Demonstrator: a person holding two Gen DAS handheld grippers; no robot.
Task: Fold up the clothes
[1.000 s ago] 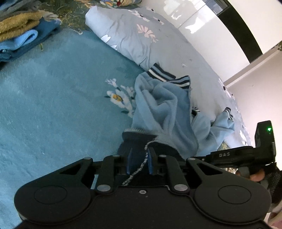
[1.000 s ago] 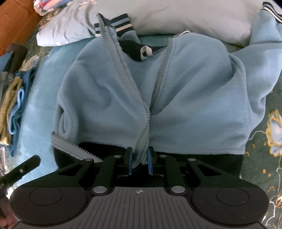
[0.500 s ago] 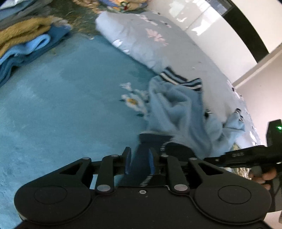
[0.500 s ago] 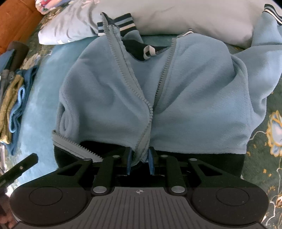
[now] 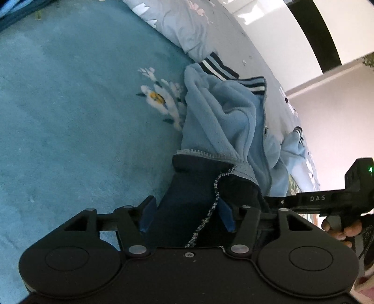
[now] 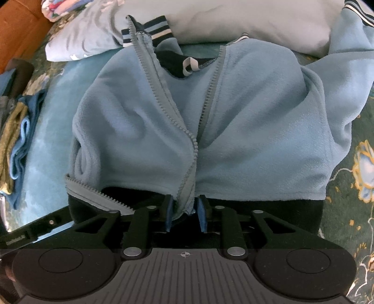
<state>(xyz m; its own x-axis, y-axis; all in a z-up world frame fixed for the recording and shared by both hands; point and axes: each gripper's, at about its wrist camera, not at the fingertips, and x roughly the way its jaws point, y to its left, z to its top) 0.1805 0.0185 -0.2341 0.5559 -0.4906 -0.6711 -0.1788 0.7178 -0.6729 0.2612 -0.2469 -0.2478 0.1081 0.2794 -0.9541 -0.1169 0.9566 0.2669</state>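
Note:
A light blue fleece zip jacket (image 6: 245,131) with a dark navy hem and striped collar lies front up on the teal bedspread, zipper open. My right gripper (image 6: 184,210) is shut on the zipper edge at the jacket's bottom hem. In the left wrist view the same jacket (image 5: 224,121) lies bunched to the right. My left gripper (image 5: 184,215) is open, its blue pads on either side of the navy hem (image 5: 194,187) without pinching it. The right gripper's body (image 5: 327,198) shows at the right of that view.
A grey floral pillow (image 6: 233,21) lies behind the jacket; it also shows in the left wrist view (image 5: 187,28). A stack of folded cloths (image 6: 14,131) sits at the left. The teal bedspread (image 5: 70,117) spreads to the left of the jacket.
My left gripper has opened and let go of the navy hem. The right gripper has stayed shut on the zipper edge and hardly moved.

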